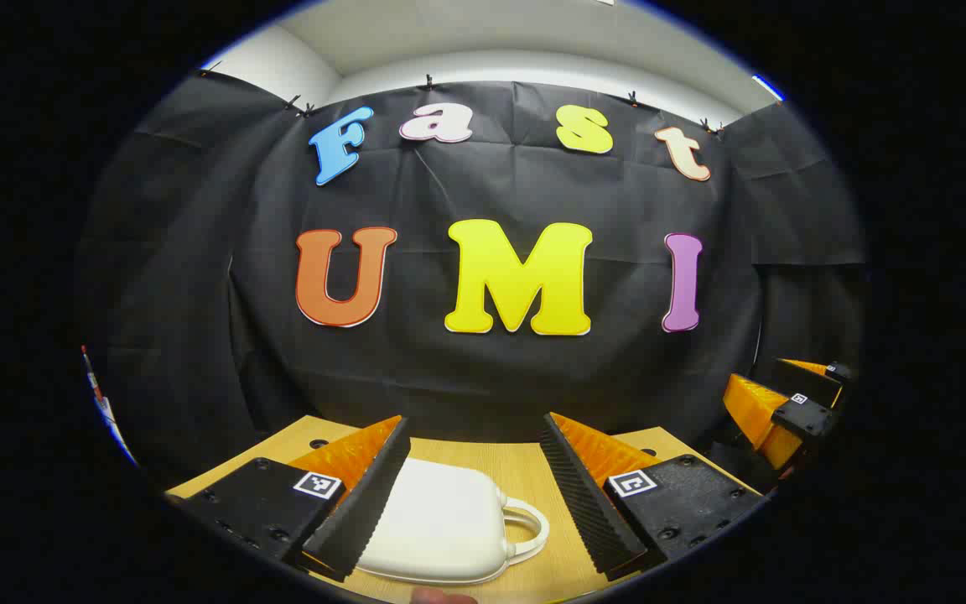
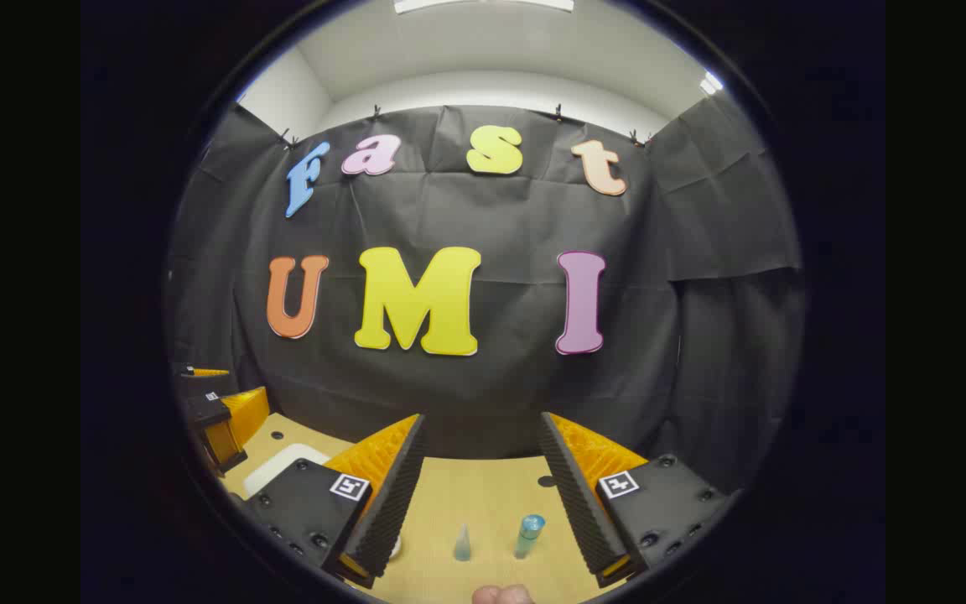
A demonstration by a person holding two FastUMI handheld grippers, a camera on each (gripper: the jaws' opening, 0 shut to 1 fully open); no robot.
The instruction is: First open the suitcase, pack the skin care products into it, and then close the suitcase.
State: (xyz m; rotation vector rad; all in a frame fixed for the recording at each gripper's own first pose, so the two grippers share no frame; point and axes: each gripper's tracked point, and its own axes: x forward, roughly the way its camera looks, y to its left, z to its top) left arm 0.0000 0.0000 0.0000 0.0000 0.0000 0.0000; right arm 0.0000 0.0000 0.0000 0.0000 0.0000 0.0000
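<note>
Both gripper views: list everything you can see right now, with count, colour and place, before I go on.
suitcase: one, white, closed, lying flat on the table between the left claw's fingers, handle toward the right of the left gripper view.
bottle: one, translucent blue with a blue cap, upright on the table, ahead of the right claw.
cone-shaped container: one, pale blue-grey, upright, just left of the bottle.
table: one, light wood, with small dark holes.
booth wall: black cloth behind the table.
left claw: open, above the suitcase.
right claw: open, above the two products.
</note>
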